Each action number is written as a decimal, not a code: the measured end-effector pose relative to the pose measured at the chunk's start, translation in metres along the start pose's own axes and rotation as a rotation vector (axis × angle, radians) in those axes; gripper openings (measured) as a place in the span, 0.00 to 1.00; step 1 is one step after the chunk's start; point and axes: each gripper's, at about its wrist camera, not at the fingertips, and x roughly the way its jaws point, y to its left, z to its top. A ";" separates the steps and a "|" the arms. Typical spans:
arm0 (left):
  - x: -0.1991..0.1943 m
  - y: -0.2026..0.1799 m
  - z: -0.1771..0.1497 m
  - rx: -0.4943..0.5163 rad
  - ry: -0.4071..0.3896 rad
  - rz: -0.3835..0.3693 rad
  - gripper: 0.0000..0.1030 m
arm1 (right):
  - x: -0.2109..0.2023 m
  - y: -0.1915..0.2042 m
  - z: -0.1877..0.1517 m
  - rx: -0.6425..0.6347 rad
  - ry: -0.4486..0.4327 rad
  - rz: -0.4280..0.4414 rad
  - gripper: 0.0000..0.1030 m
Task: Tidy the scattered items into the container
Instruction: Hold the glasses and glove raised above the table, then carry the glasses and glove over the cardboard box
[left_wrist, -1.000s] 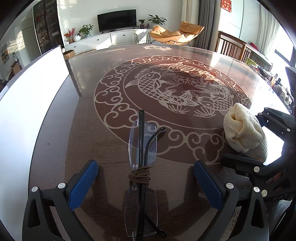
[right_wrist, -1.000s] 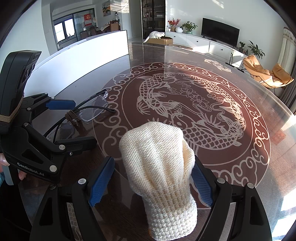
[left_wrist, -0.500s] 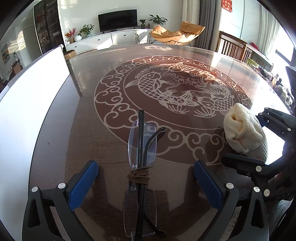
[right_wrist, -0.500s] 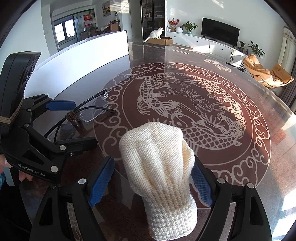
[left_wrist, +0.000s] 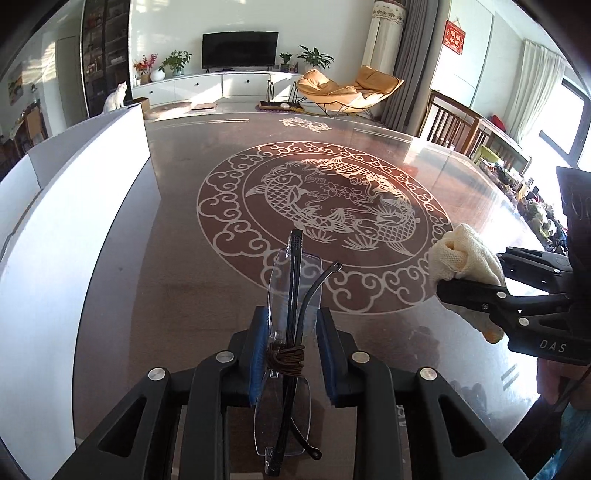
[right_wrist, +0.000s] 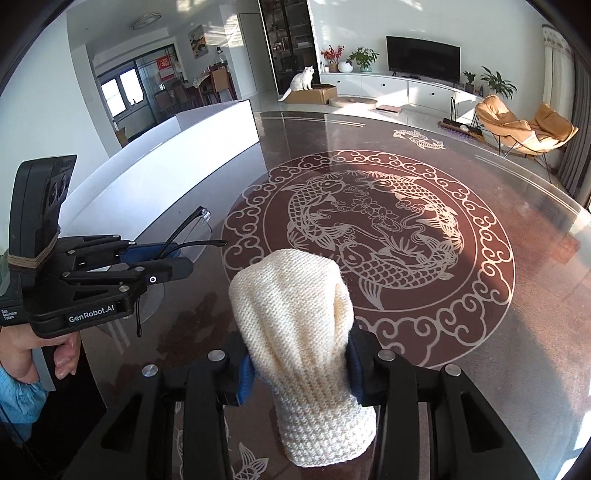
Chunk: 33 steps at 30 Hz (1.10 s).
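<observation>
Folded rimless glasses (left_wrist: 286, 332), temples bound with a brown cord (left_wrist: 285, 357), clamped between the blue pads (left_wrist: 258, 354) of the left gripper (left_wrist: 288, 354), jaws closing on the bundle at the cord, lenses sticking out ahead and behind the pads, apparently raised clear of the tabletop (left_wrist: 184, 295), though contact is hard to judge through the fisheye. Seen from the right wrist, the same glasses (right_wrist: 192, 232) jutting forward out of the left gripper (right_wrist: 162, 258), a hand (right_wrist: 40, 350) wrapped round its handle at the lower left. Cream knitted glove (right_wrist: 295, 332) pinched at its middle by the right gripper (right_wrist: 299, 365), jaws closing with the knit squeezed between the blue pads (right_wrist: 245, 376), cuff hanging toward the camera, fingertip end pointing away over the tabletop (right_wrist: 517, 332). From the left wrist, that glove (left_wrist: 461, 258) bunched in the right gripper (left_wrist: 476, 280) at the right edge, held above the surface. White open container (left_wrist: 55, 258) standing along the left side of the tabletop, just beside the left gripper; its long white wall (right_wrist: 166, 166) visible behind the glasses in the right view. Dark glossy tabletop patterned with a pale ring of clouds and fish (left_wrist: 325, 206). Beyond, a white cat (right_wrist: 301, 83) sitting on a cardboard box, a television (left_wrist: 240, 50) on a low white cabinet, and a tan lounge chair (left_wrist: 347, 90).
</observation>
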 end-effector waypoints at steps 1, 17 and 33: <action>-0.007 0.000 -0.009 -0.010 0.003 -0.011 0.25 | -0.002 0.003 -0.005 0.009 0.010 0.007 0.39; -0.128 0.076 -0.046 -0.145 -0.086 0.067 0.25 | 0.017 0.094 -0.013 -0.110 0.090 0.160 0.39; -0.142 0.304 0.091 -0.319 -0.146 0.294 0.25 | 0.082 0.276 0.252 -0.343 -0.086 0.297 0.40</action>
